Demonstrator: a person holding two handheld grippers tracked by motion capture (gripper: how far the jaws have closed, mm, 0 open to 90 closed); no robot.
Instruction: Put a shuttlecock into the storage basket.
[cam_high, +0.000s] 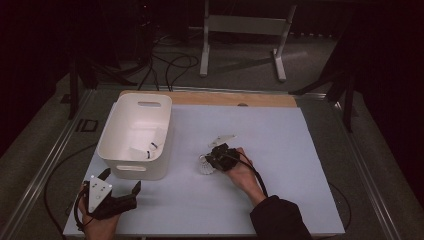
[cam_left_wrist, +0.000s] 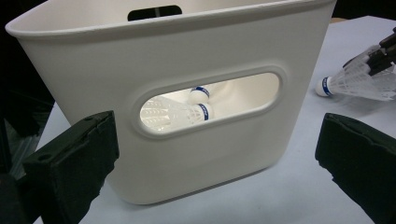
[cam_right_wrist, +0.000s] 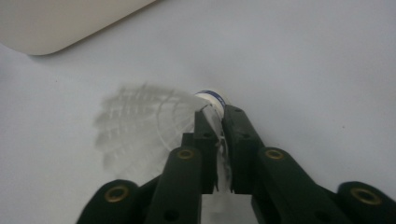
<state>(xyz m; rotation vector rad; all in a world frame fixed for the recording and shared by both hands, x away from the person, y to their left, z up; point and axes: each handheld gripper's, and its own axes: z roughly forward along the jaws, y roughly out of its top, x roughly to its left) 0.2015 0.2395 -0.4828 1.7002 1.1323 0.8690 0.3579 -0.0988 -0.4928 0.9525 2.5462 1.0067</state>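
Plainly, near to far:
Left gripper (cam_high: 120, 186): rests at the near edge of the surface (cam_high: 280, 200), jaws wide and empty, facing the bin's handle slot as if waiting its turn.
Right gripper (cam_high: 216, 159): jaws closed on the shuttlecock (cam_right_wrist: 149, 126), pinching the skirt just behind the cork, likely for carrying to the bin.
Shuttlecock look: white mesh skirt, white cork with a blue band, lying on its side mid-surface.
Bin (cam_high: 160, 167): white, just left of it, already holding two shuttlecocks (cam_left_wrist: 175, 112).

The right gripper (cam_high: 214, 159) sits low at mid-table, its 2 jaws pinched nearly together, the hand (cam_high: 243, 175) behind it. The left gripper (cam_high: 119, 185) rests at the near-left edge, jaws spread wide.
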